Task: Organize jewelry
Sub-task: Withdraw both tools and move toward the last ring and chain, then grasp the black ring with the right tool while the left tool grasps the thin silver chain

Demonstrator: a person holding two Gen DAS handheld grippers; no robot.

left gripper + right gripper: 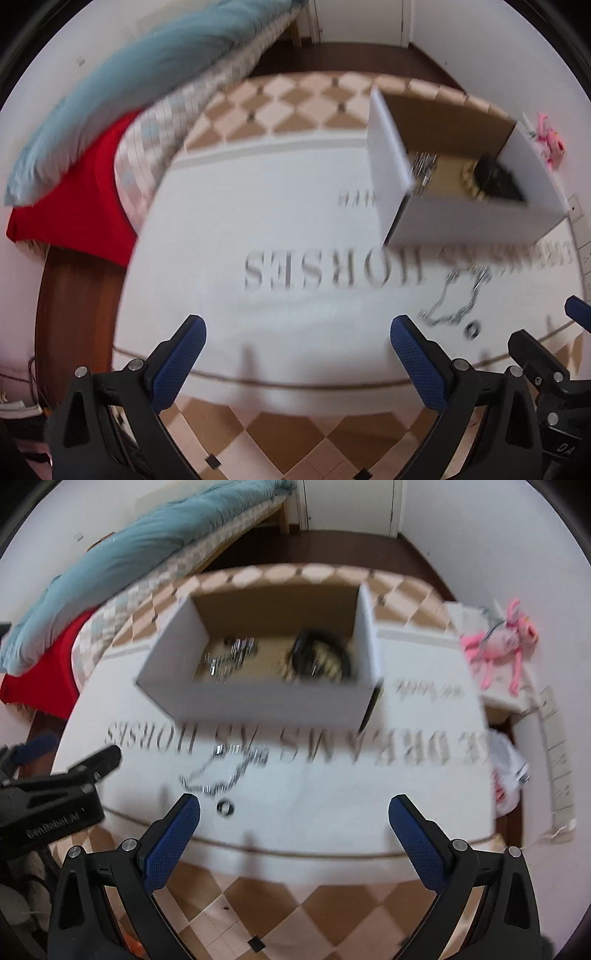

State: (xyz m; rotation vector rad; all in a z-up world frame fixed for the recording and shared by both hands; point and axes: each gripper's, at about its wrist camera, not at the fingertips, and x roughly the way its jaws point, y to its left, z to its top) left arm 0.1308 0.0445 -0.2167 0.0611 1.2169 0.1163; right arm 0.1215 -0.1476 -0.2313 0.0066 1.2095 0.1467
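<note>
Both the left tool [297, 328] and right tool [293, 806] hang spread wide and empty. A silver chain [218, 773] and small ring [225, 807] lie left of centre on the white mat [332, 794], below the open box [255, 698] holding more jewelry.

Both cameras sit just behind their own fingers and look forward and down over a white mat [295, 206] on a checkered floor, its printed letters upside down in both.

The left wrist view looks from the left of the scene: the box [391, 162] stands up right, the chain [452, 299] lies low right, and the right gripper [543, 350] juts in at the right edge.

The right wrist view faces the box [258, 698] nearly head-on, looking into its open top, with the chain [218, 771] ahead left and the left gripper [92, 764] at the left edge.

Both share the mat, box, chain, a small ring [472, 329] [225, 807] and the bedding at upper left. Both are motion-blurred.
</note>
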